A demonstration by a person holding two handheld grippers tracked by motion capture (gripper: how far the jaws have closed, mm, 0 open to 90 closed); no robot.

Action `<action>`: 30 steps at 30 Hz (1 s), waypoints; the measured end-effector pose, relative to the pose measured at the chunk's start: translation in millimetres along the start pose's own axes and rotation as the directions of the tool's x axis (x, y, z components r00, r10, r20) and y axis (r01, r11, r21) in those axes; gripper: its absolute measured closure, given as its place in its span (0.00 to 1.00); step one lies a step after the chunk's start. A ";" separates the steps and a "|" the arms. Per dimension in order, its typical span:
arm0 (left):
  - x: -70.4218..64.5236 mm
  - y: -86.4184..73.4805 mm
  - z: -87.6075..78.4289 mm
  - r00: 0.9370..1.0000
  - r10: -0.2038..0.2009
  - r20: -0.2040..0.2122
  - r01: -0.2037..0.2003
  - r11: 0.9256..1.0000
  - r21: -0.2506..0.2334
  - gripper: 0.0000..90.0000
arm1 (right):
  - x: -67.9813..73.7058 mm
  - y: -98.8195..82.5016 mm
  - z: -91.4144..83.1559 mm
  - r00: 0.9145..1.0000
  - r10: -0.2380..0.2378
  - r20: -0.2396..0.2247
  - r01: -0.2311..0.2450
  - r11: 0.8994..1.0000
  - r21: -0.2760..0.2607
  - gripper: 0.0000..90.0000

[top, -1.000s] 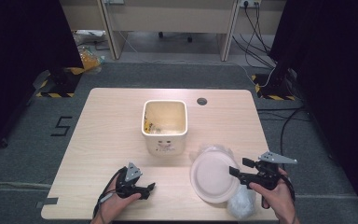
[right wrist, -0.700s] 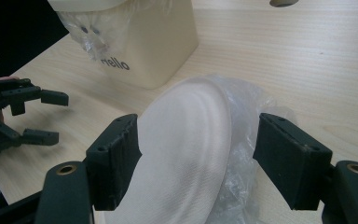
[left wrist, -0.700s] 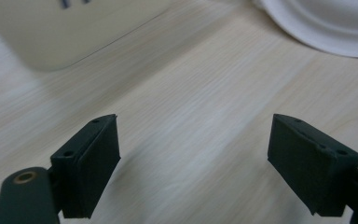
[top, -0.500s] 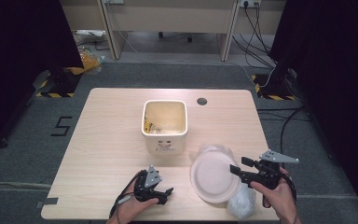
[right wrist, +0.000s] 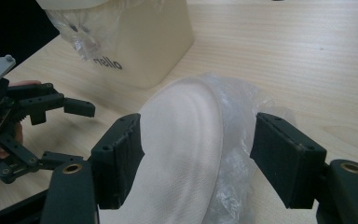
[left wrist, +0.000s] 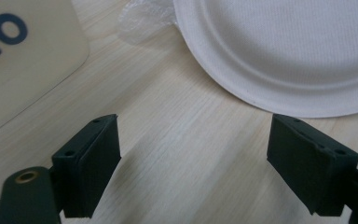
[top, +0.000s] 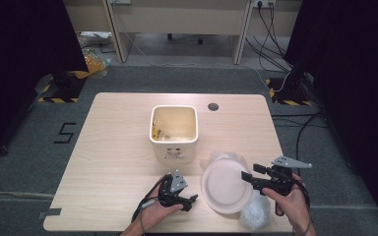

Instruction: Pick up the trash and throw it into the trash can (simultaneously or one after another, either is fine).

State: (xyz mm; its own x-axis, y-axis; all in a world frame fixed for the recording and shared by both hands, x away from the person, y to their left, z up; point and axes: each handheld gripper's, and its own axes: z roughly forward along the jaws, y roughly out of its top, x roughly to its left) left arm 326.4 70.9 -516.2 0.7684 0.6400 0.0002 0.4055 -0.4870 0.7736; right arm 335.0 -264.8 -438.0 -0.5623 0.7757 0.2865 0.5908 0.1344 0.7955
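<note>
A stack of white paper plates in a clear plastic bag lies at the front right of the table. My right gripper sits at the stack's right rim. In the right gripper view its jaws have just been closing, and its pads now press on the bagged plates between them. My left gripper rests low on the wood just left of the plates. Its jaws stand open with bare table between them, and the plate rim lies just ahead. The left gripper is also seen from the right gripper view.
A cream square bin with a few scraps inside stands mid-table, just behind both grippers. A round cable hole is at the back right. The table's front edge runs close under both hands.
My left gripper has slid right along the front of the table, up to the plates. The right gripper has stayed at the plates' rim.
</note>
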 end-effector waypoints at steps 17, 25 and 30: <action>-9.3 10.5 18.5 1.000 0.022 0.012 -0.022 0.999 0.024 0.18 | -0.9 -1.8 5.6 1.000 0.008 -0.006 -0.008 1.000 0.020 0.38; -10.3 12.1 20.8 1.000 0.017 0.026 -0.018 0.999 0.027 0.18 | -0.4 -1.9 6.3 1.000 0.008 -0.005 -0.007 1.000 0.019 0.38; -10.9 14.0 22.8 0.999 0.021 0.027 -0.022 0.999 0.026 0.18 | 0.4 -1.7 6.6 1.000 0.007 -0.007 -0.007 1.000 0.020 0.38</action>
State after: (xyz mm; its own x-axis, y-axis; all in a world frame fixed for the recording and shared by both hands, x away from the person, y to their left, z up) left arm 335.0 43.6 -519.8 0.7901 0.6130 -0.0007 0.4010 -0.5160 0.7569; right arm 337.6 -260.7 -442.8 -0.5622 0.7725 0.2954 0.6060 0.1417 0.7827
